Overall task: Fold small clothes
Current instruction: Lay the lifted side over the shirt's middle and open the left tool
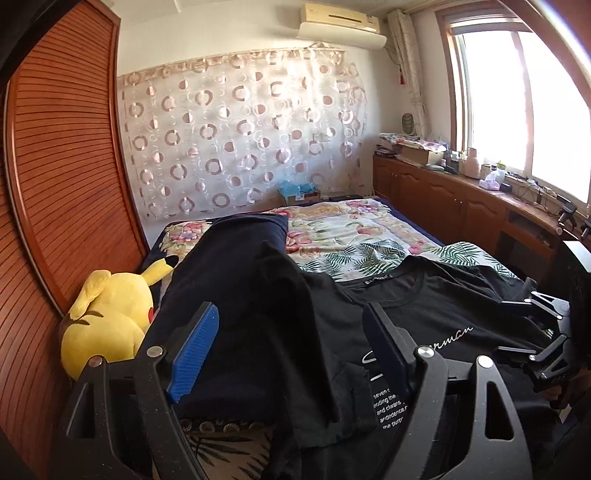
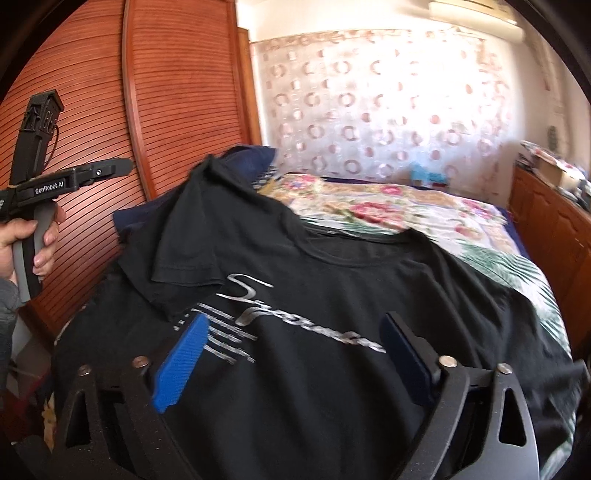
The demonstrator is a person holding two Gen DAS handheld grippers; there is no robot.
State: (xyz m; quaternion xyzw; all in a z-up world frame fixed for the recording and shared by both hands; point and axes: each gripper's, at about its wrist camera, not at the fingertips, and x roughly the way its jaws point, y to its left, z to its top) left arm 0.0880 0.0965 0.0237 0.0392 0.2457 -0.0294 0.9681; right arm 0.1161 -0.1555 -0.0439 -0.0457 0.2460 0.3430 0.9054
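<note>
Ideally, the black T-shirt [image 2: 332,295] is regripped at its folded sleeve [image 2: 192,254], since both the left gripper [image 1: 291,354] and right gripper [image 2: 295,358] are held wide open and empty.

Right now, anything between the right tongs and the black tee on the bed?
Nothing visible. The right tongs stand open directly over the black T-shirt, which is spread on the bed, one sleeve folded in. No object lies between.

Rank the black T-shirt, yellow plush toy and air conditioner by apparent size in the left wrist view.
Largest to smallest, as they look:
1. black T-shirt, spread across the bed
2. yellow plush toy
3. air conditioner
The air conditioner sits on the far wall, so its rank below the nearby toy may not reflect true size.
</note>
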